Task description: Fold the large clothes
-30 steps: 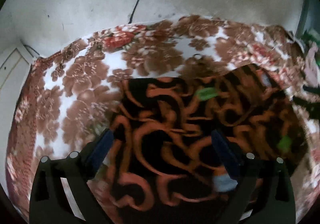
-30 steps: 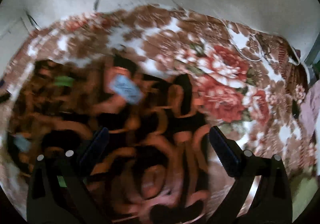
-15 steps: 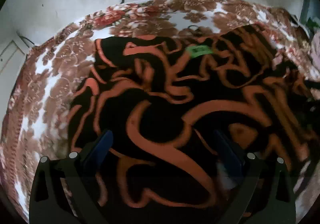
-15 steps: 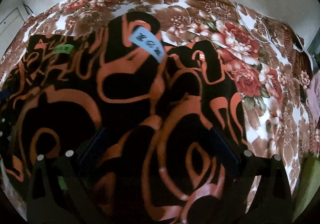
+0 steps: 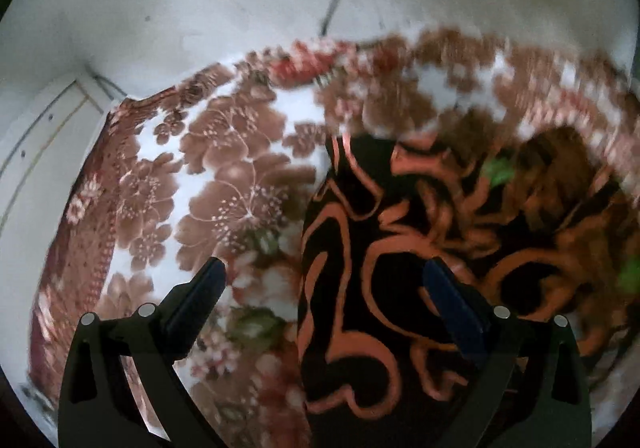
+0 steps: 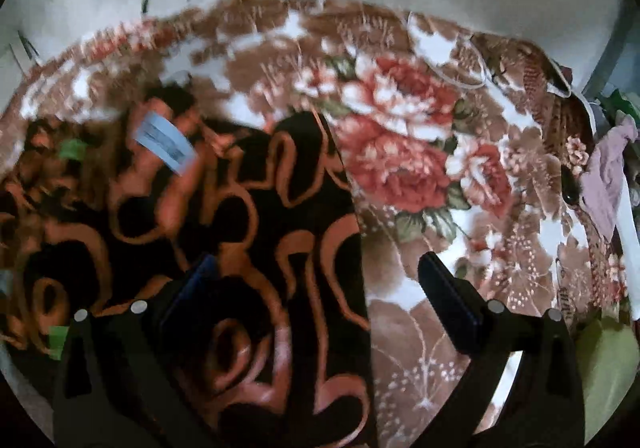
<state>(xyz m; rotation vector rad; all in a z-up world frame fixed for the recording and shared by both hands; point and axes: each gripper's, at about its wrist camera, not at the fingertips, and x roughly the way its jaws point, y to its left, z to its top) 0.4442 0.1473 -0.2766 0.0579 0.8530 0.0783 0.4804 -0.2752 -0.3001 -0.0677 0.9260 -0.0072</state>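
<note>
One black-and-orange garment (image 5: 400, 288) lies on one floral blanket (image 5: 224, 184); left tool (image 5: 324, 280) and right tool (image 6: 316, 272) both hover released.

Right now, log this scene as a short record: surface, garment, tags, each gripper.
surface: floral blanket, brown and red flowers on white
garment: black cloth with orange swirls, lying on the blanket
garment edges: left edge between the left gripper's fingers, right edge between the right gripper's
tags: blue label and green patches on the cloth
left gripper: open, holding nothing
right gripper: open, holding nothing
image: partly motion-blurred
</note>
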